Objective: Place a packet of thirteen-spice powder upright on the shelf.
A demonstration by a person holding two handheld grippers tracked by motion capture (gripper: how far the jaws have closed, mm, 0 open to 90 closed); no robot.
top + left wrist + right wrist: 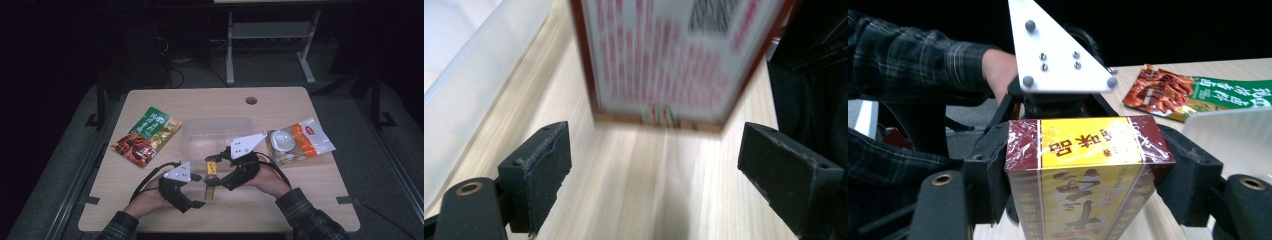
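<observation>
I count one boxed carton (210,177), two food pouches, one clear plastic tub (212,135) and my two grippers on the wooden table (300,200). The green-and-red pouch (146,135) lies at the left, the white-and-orange pouch (299,141) at the right, the tub between them at the middle. The carton is dark red with a yellow face and dark characters, wrapped in shiny film, with red print and a barcode on its back. My right gripper (1083,175) is clamped on the carton, a jaw pressed to each side, near the table's near edge in front of the tub. My left gripper (669,170) has its jaws wide apart, the carton just beyond them, untouched.
</observation>
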